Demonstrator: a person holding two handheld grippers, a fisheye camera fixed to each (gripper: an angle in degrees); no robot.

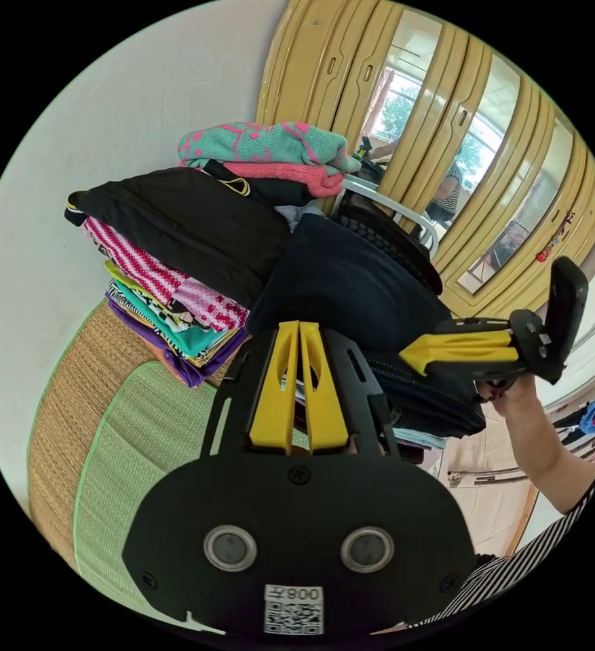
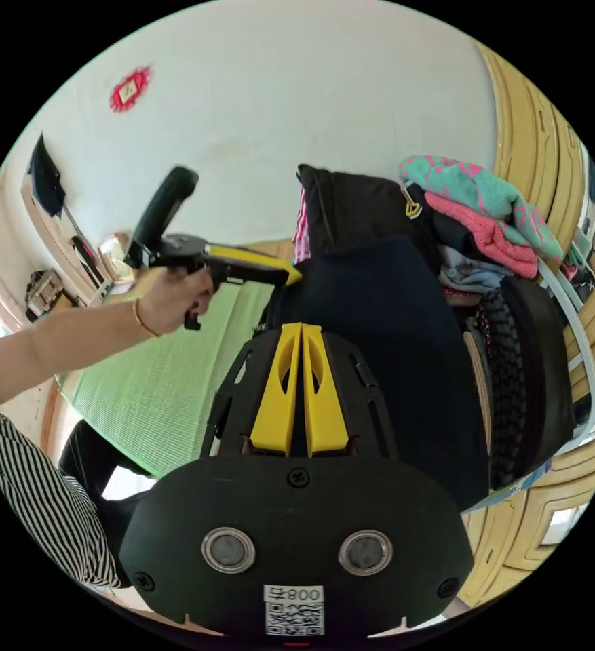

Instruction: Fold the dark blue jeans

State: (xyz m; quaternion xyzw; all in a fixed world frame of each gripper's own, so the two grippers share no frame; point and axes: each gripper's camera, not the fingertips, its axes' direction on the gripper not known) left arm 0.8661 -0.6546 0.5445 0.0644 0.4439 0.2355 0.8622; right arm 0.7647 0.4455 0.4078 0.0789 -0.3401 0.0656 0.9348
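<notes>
The folded dark blue jeans [image 1: 351,285] [image 2: 392,325] are held up against a pile of folded clothes. My left gripper [image 1: 300,327] has its yellow jaws shut on the jeans' near edge; in the right gripper view it [image 2: 296,276] comes in from the left in a hand and pinches the jeans' corner. My right gripper [image 2: 302,327] is shut on the jeans' lower edge. In the left gripper view it [image 1: 406,354] reaches in from the right, held by a hand, with its tip at the jeans' side.
A stack of folded clothes [image 1: 175,285] with a black garment [image 1: 182,217] on top stands on a green mat [image 1: 148,434] by the white wall. A teal and pink knit [image 1: 263,146] tops a white-rimmed basket [image 1: 392,203]. Yellow wardrobe doors [image 1: 351,61] stand behind.
</notes>
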